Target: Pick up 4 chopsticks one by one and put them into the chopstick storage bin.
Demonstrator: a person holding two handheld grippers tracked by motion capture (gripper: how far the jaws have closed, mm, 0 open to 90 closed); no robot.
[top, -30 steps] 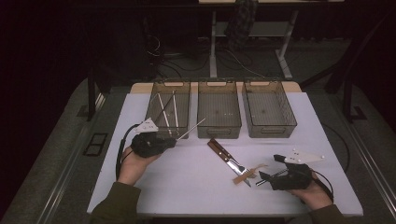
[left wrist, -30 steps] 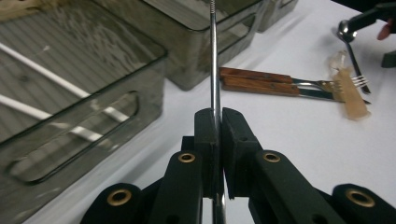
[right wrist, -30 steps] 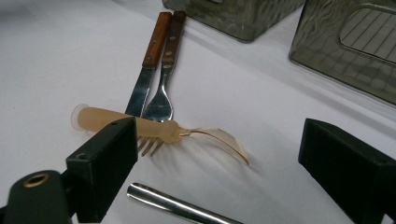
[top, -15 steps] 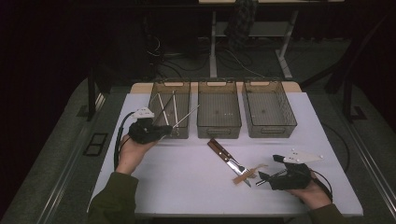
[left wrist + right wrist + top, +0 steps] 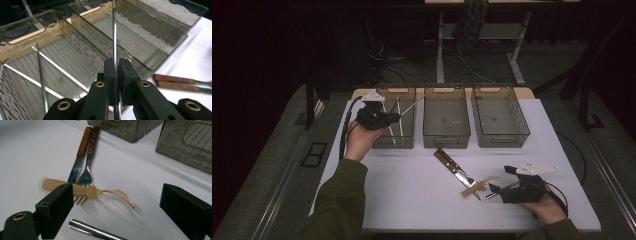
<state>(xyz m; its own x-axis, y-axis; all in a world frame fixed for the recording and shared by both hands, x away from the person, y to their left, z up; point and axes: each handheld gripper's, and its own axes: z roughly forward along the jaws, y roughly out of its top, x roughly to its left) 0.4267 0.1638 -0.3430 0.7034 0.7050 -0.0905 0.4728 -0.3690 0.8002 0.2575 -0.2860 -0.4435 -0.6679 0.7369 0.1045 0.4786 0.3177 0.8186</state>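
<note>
we see a dark room with a white bench (image 5: 412,200) and three clear bins in a row along its far edge. our left gripper (image 5: 393,118) is clenched on a thin metal rod (image 5: 409,106), pinched near one end. the rod's long axis runs out from the jaws, away from us and slightly to the right, so that its free end hangs over the wall between the left bin (image 5: 396,142) and the middle bin (image 5: 447,120). in the left gripper view the rod (image 5: 114,32) stands straight up between the closed pads, with the left bin (image 5: 30,32) below and to the left. that bin already holds a few similar rods (image 5: 60,71) lying lengthwise on its ribbed floor. we judge that the rod must swing left and line up with the bin's length before it can be let go.

the rod is slim, straight, shiny and silver, with what may be a threaded tip.

our right gripper (image 5: 495,190) rests near the front right of the bench, its jaws released and wide apart, holding nothing. just ahead of it lie a translucent plastic spoon (image 5: 87,190), a wooden-handled knife (image 5: 78,157) and fork (image 5: 88,160) side by side, and a metal tube (image 5: 95,231).
</note>
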